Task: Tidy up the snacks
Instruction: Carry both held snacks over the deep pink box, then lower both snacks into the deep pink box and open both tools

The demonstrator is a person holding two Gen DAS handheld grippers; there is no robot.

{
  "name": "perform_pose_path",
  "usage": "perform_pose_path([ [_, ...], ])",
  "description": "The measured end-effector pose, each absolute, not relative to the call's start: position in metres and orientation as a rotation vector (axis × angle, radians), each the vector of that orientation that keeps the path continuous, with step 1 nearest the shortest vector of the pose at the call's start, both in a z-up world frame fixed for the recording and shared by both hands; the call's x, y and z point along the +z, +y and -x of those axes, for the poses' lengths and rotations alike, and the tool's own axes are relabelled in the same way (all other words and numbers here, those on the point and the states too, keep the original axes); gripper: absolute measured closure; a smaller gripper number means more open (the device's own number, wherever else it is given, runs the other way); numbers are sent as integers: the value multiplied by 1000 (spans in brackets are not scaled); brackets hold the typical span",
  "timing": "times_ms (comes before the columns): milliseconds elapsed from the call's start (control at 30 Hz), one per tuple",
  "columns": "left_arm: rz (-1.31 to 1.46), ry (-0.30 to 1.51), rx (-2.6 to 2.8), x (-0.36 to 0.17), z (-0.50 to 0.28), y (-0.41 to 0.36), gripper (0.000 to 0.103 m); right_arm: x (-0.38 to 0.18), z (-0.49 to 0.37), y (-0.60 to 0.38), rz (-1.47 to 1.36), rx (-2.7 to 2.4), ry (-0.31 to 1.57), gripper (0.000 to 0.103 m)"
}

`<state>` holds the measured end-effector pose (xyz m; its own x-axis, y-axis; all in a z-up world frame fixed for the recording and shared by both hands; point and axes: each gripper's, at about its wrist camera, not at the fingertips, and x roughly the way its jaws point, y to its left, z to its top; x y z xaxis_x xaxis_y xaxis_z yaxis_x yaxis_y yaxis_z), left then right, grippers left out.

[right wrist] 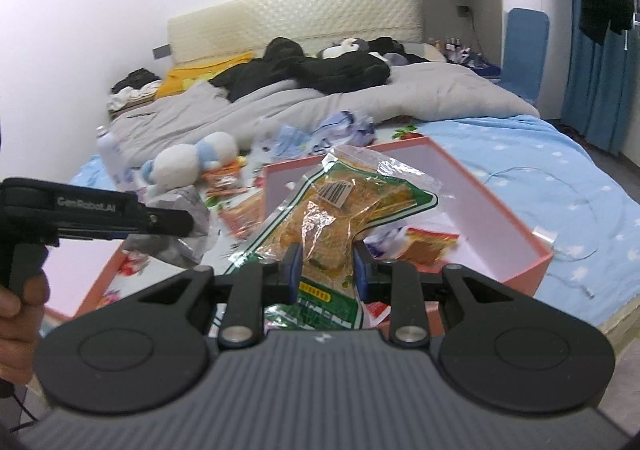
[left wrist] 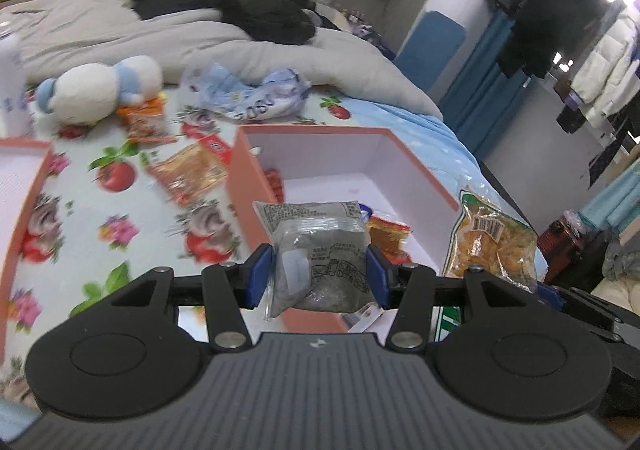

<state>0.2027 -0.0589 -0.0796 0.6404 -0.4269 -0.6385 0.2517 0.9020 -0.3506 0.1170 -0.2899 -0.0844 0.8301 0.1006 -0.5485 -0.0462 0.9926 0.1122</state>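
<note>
My left gripper [left wrist: 320, 276] is shut on a grey clear snack packet [left wrist: 316, 246] and holds it above the near wall of a pink open box [left wrist: 416, 170]. My right gripper [right wrist: 327, 270] is shut on a green and orange snack bag [right wrist: 344, 206], held over the same pink box [right wrist: 516, 238]; that bag also shows in the left wrist view [left wrist: 496, 246]. Inside the box lie a red and orange snack packet [right wrist: 430, 244] and a small red one [left wrist: 276, 182]. The left gripper [right wrist: 96, 214] shows at the left of the right wrist view.
Loose orange snack packets [left wrist: 188, 170] lie on the fruit-print cloth [left wrist: 100, 218] left of the box. A white plush toy [left wrist: 100, 90], a crumpled blue bag [left wrist: 256, 94], a white bottle [left wrist: 12, 90] and a pink lid [left wrist: 20, 186] are nearby. A grey duvet [right wrist: 360, 106] is behind.
</note>
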Motion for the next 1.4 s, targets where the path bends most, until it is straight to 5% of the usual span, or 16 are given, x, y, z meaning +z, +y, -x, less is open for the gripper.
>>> perform_pose_path([
  [733, 177, 955, -415, -129, -355, -158, 47, -154, -250, -356, -164, 58, 771, 72],
  [967, 181, 928, -386, -121, -347, -146, 36, -148, -244, -354, -163, 53, 771, 62],
  [1067, 183, 896, -383, -107, -335, -138, 34, -141, -233, -351, -173, 55, 754, 45],
  [1400, 178, 785, -374, -60, -258, -103, 34, -107, -175, -327, -183, 71, 678, 45],
])
